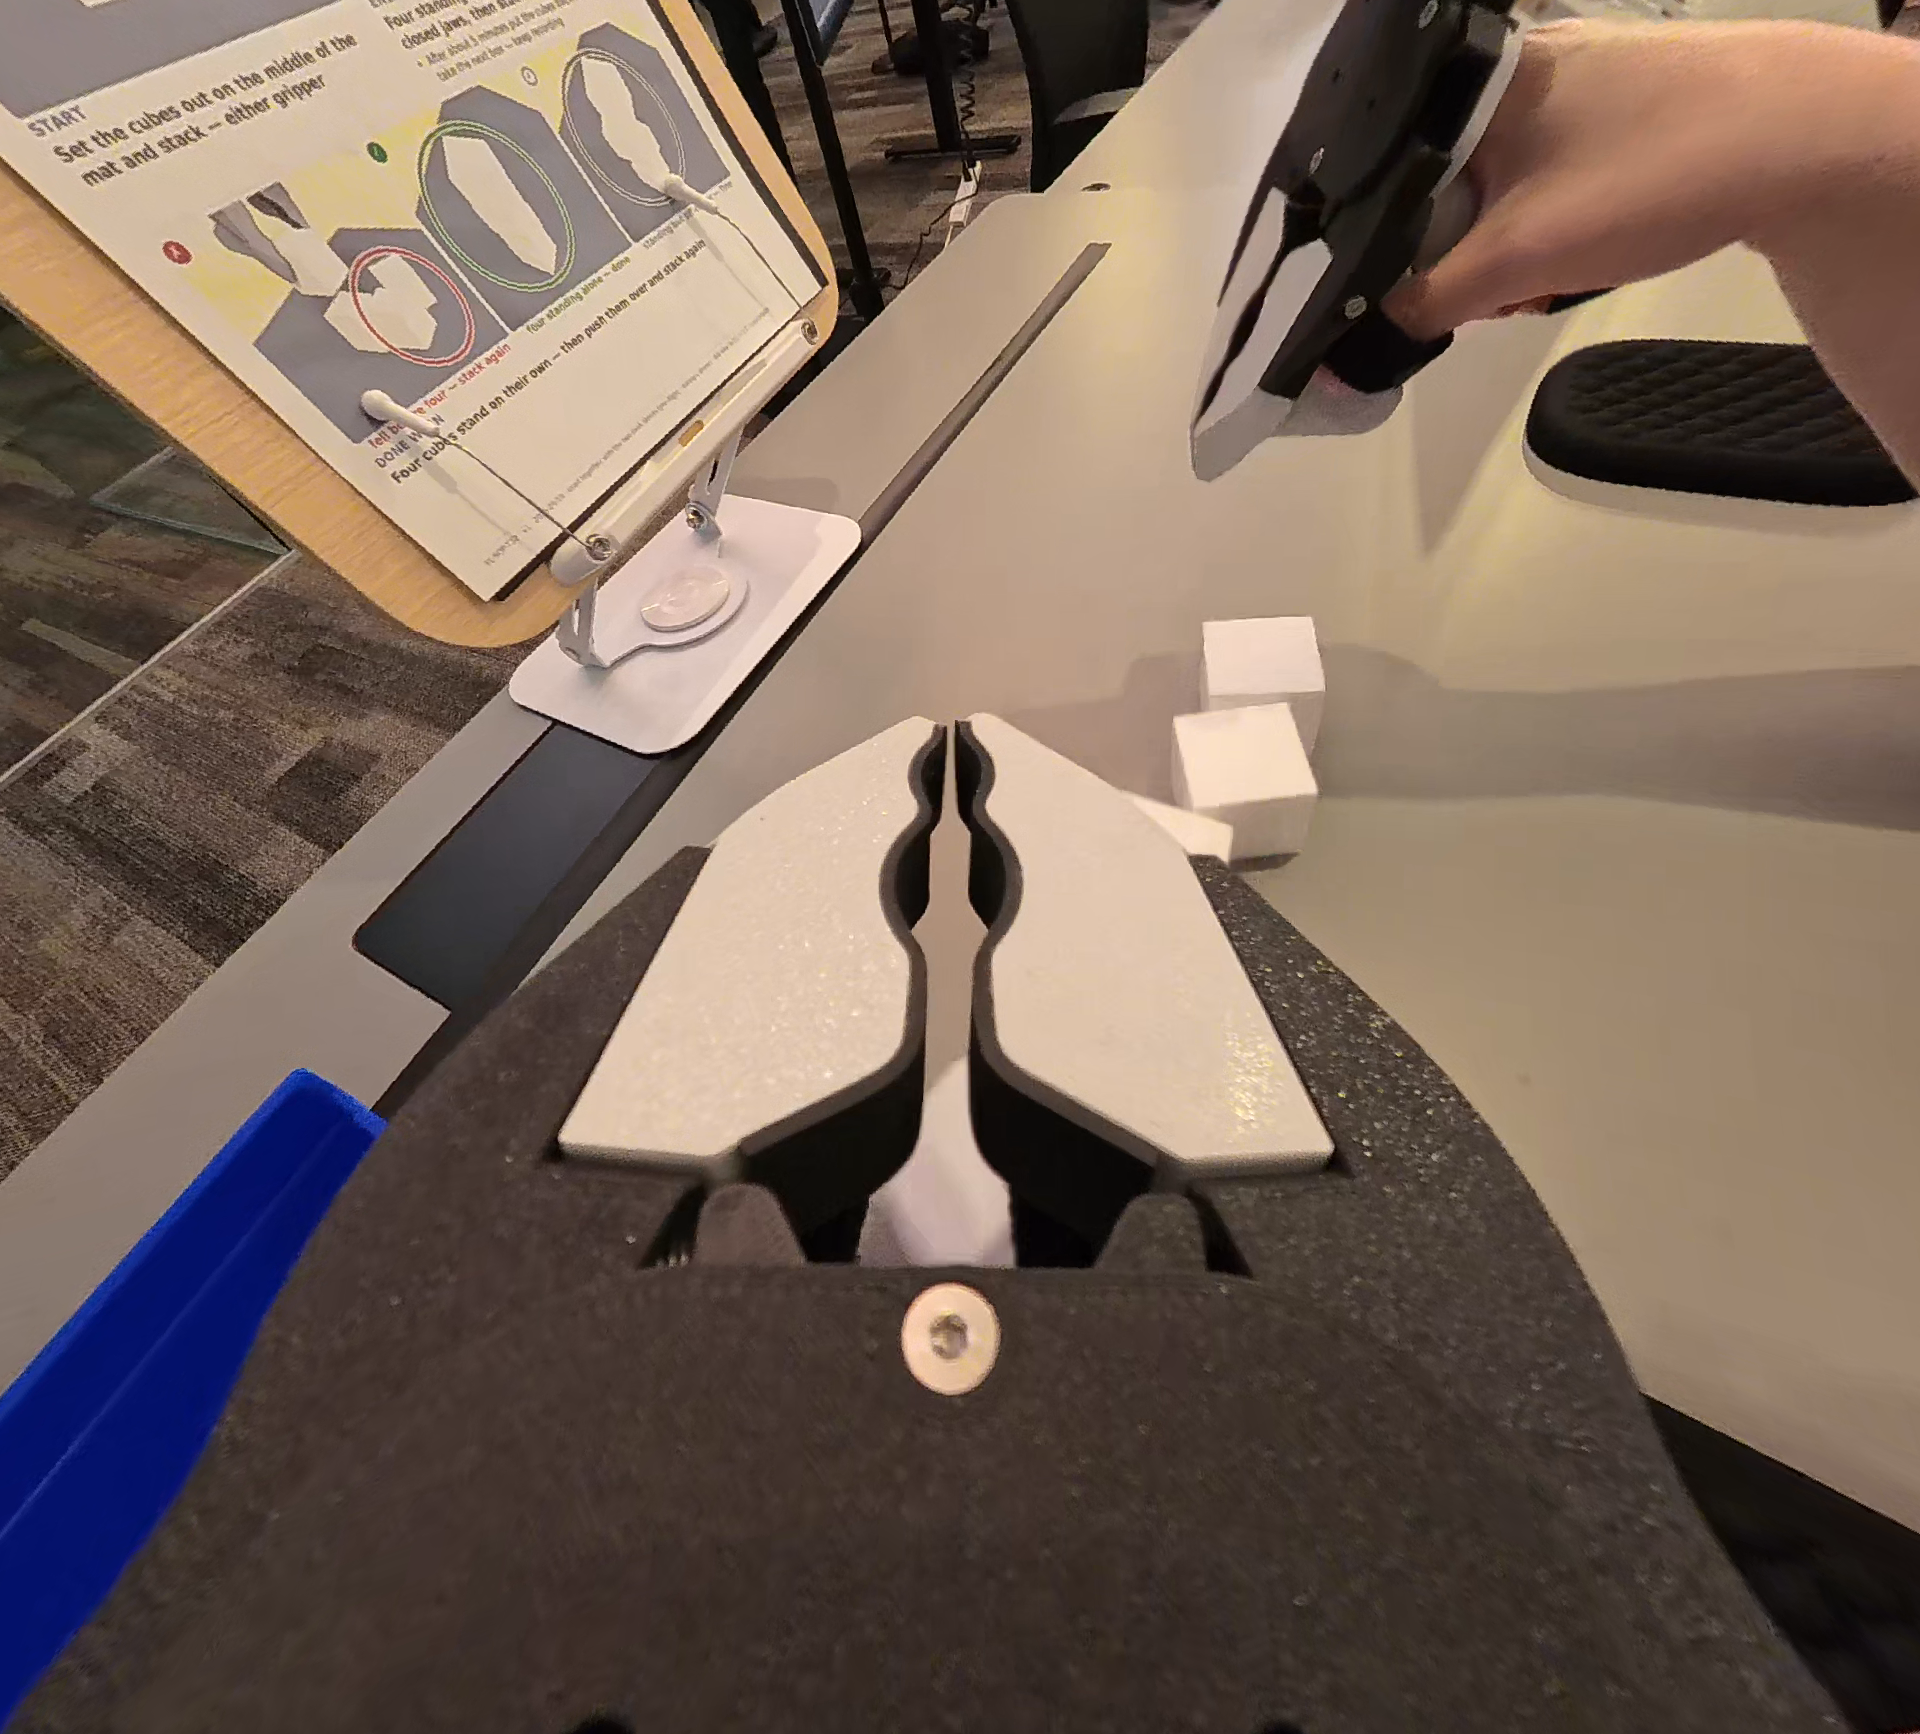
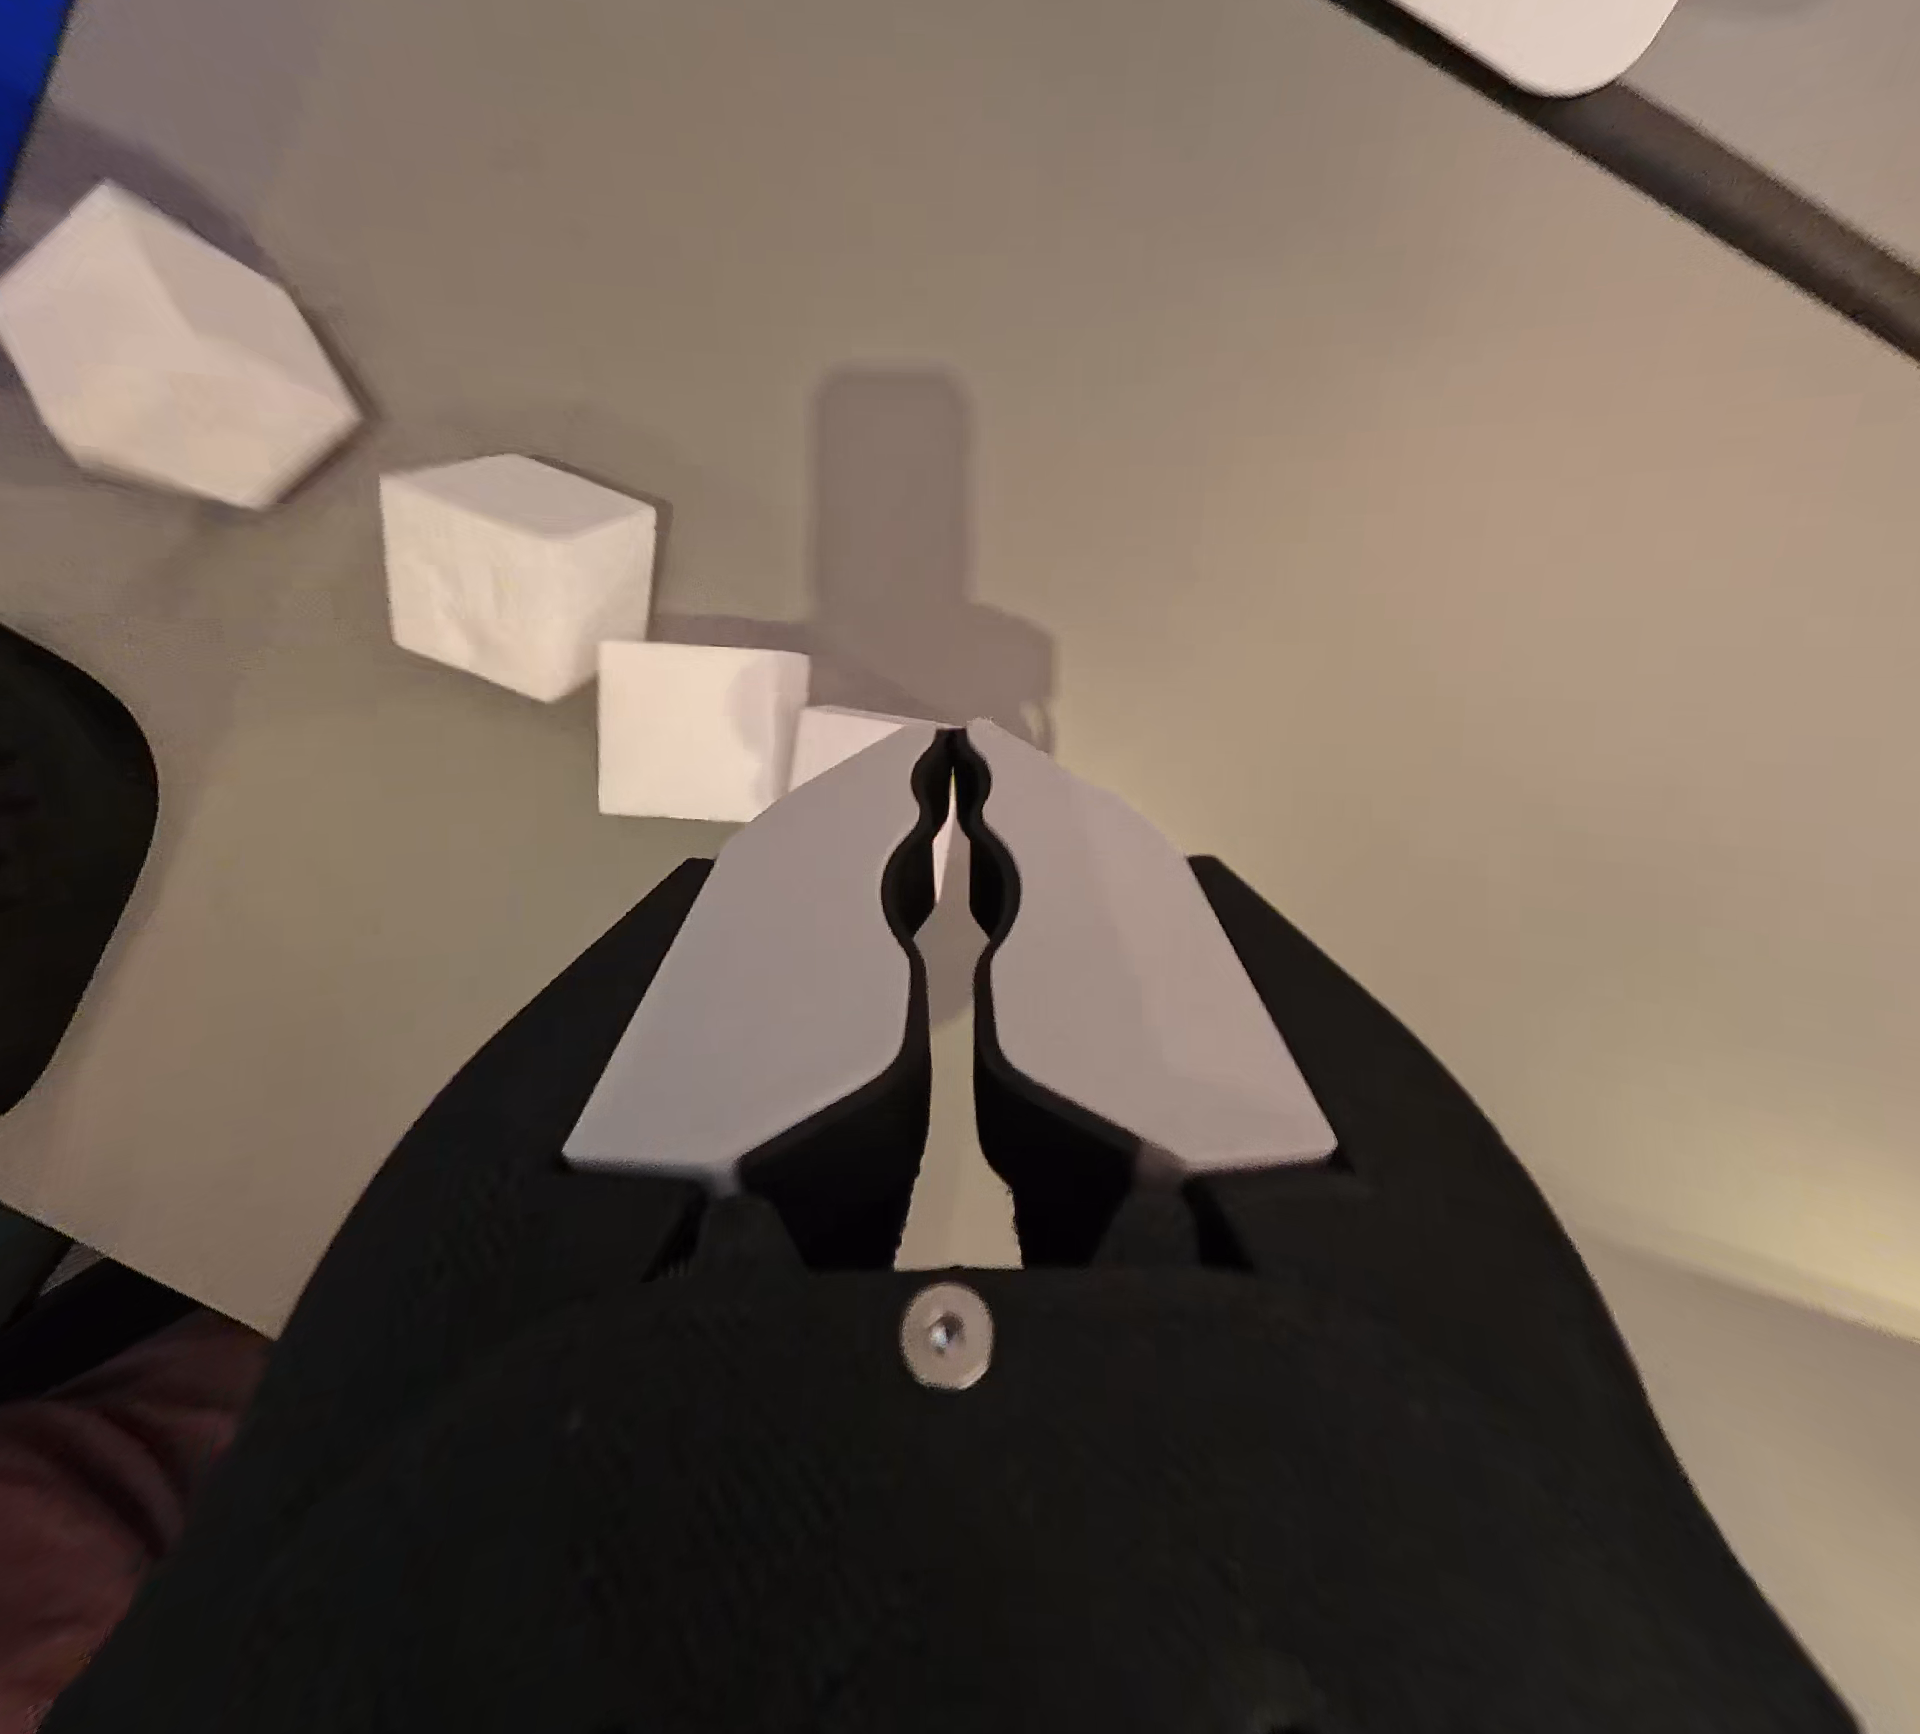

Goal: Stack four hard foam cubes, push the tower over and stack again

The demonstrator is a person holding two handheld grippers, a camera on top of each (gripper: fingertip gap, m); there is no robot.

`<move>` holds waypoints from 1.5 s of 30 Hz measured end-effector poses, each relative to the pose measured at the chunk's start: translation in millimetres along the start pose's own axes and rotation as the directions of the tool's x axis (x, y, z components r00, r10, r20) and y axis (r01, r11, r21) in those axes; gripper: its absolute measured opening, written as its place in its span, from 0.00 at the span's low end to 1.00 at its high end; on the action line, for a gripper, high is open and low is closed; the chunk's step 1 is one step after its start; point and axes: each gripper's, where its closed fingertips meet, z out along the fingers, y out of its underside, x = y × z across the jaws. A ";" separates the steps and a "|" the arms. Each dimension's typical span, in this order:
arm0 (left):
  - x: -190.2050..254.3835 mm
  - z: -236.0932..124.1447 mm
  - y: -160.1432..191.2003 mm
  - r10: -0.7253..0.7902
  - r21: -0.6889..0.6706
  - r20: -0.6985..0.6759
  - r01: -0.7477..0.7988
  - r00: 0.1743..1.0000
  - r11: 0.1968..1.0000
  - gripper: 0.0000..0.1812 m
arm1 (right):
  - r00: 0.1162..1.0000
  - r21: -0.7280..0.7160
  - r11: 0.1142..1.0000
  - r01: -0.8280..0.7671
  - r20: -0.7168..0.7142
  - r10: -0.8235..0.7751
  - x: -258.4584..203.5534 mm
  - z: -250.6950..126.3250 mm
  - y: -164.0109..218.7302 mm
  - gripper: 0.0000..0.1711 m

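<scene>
Four white foam cubes lie loose in a rough row on the grey table point(image 2: 1351, 541). In the right wrist view they are the far left cube point(image 2: 177, 354), tilted on an edge and blurred, a second cube point(image 2: 514, 588), a third cube point(image 2: 686, 728), and a fourth cube point(image 2: 842, 744) partly hidden behind my fingers. My right gripper point(image 2: 954, 728) is shut and empty, its tips right beside the fourth cube. In the left wrist view my left gripper point(image 1: 951, 728) is shut and empty, with two cubes point(image 1: 1262, 661) point(image 1: 1242, 780) just right of its tips. The right gripper point(image 1: 1221, 448) hangs above, held by a hand.
A wooden instruction board point(image 1: 364, 178) on a white stand base point(image 1: 686, 635) stands at the table's far left edge. A blue bin point(image 1: 156, 1321) sits near left. A black padded rest point(image 1: 1714, 417) lies at the right. A dark slot point(image 1: 977, 396) runs along the table. My right fingertips sit around 25 cm from my left ones.
</scene>
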 end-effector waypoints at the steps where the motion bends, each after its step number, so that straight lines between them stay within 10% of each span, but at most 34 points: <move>1: -0.8 -0.4 0.2 -0.002 0.000 0.003 0.002 1.000 1.000 0.01 | 1.000 0.017 1.000 0.014 0.002 -0.014 0.4 -3.6 -2.6 0.00; 16: -37.5 12.8 45.7 -0.043 -0.304 0.267 0.126 0.963 0.944 0.19 | 0.951 0.654 0.739 0.163 0.097 -0.295 48.8 -105.0 -49.0 0.05; 19: -43.7 23.5 62.8 -0.059 -0.372 0.298 0.173 0.953 0.912 0.33 | 0.938 0.694 0.703 0.155 0.119 -0.325 61.0 -124.8 -49.5 0.08; 26: -52.9 28.1 126.8 0.112 -0.665 0.288 0.115 0.951 0.738 0.31 | 0.889 0.731 0.661 0.171 0.175 -0.423 76.1 -140.7 -40.4 0.12; 45: -38.1 55.0 179.8 0.037 -0.805 0.163 0.111 0.986 0.583 0.43 | 0.842 0.679 0.733 -0.041 0.418 -0.340 131.7 -106.4 -18.8 0.12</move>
